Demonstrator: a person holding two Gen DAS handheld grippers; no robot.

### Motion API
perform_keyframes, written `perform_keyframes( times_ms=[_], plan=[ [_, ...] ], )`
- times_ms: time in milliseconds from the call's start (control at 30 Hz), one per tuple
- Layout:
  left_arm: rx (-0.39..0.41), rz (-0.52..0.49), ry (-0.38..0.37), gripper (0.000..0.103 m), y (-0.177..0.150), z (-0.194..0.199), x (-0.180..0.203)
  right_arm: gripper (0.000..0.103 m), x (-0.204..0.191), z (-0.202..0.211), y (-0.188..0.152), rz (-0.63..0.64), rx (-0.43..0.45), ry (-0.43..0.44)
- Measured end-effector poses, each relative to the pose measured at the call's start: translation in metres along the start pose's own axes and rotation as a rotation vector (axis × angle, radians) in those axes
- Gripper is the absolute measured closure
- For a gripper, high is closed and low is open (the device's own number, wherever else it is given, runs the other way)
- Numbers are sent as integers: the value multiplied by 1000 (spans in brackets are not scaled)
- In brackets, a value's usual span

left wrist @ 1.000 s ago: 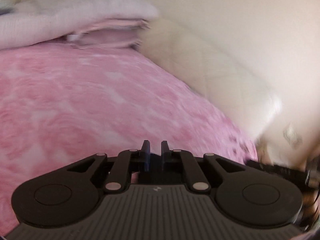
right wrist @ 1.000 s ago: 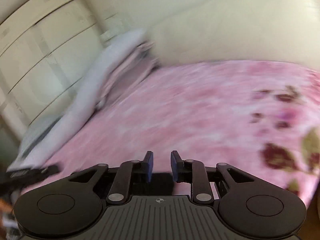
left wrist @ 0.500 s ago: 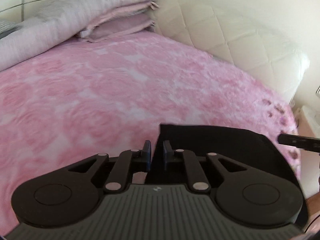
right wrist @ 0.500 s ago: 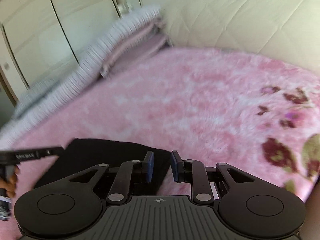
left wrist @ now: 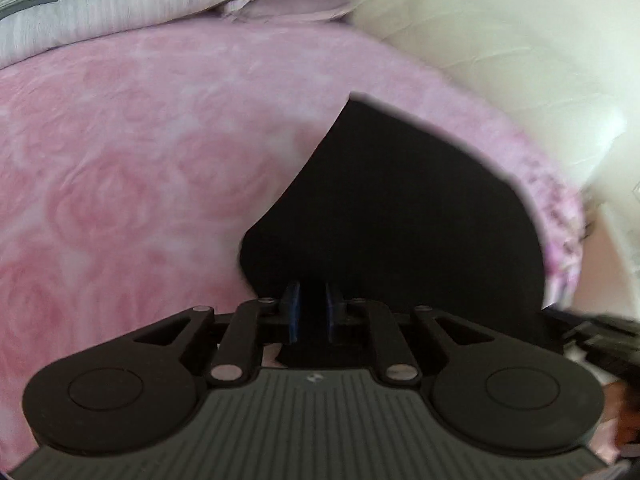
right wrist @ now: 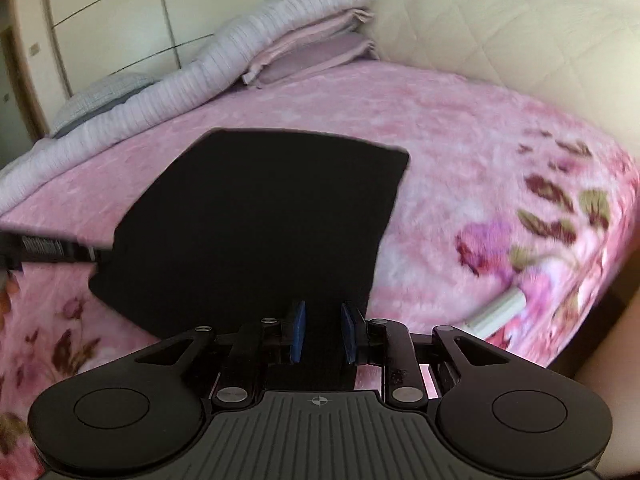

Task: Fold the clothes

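Cloth is what I have in both tools. The black garment [right wrist: 260,216] spreads out flat in front of me, over the pink blanket [right wrist: 460,128] on the bed. My left gripper [left wrist: 311,312] has its blue pads [left wrist: 294,310] close together, and black cloth runs into the small gap, so I think it is pinching the near edge. My right gripper [right wrist: 323,330] has its pads a little wider apart with black cloth between them too; I think it holds the cloth, but I cannot tell how tight.

I cannot tell if the garment is being laid out or folded over. Its far edge looks straight and its far corners look sharp. To do this well, I would keep both tools level with each other, so the near edge stays straight. I would keep the cloth pulled smooth between them, with no sag. I would not let either tool slip, since the cloth is thin and dark and hard to see.

The blanket is soft and fuzzy, with red and purple flowers [right wrist: 492,248] near my right side. It may drag on the cloth. A rolled striped quilt [right wrist: 224,48] and pink pillows [right wrist: 320,56] sit at the far side. A cream padded headboard [right wrist: 500,28] stands behind, and cream cupboard doors [right wrist: 112,12] are at the left.
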State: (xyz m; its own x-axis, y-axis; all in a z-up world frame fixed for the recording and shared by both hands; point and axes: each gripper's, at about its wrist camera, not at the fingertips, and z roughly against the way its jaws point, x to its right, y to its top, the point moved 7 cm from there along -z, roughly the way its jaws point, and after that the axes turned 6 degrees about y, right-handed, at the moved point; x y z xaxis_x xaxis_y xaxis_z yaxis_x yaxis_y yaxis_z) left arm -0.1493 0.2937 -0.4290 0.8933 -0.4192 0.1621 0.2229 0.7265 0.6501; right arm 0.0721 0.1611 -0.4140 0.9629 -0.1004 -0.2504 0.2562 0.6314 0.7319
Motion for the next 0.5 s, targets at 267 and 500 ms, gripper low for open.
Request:
perform_keyframes(
  times_ms=[267, 500],
  plan=[
    [70, -4, -4, 93, 7, 49, 15, 79, -16, 41, 12, -15, 51, 5],
    [-20, -47, 50, 93, -12, 19, 31, 79, -14, 20, -14, -39, -53, -72]
  ],
)
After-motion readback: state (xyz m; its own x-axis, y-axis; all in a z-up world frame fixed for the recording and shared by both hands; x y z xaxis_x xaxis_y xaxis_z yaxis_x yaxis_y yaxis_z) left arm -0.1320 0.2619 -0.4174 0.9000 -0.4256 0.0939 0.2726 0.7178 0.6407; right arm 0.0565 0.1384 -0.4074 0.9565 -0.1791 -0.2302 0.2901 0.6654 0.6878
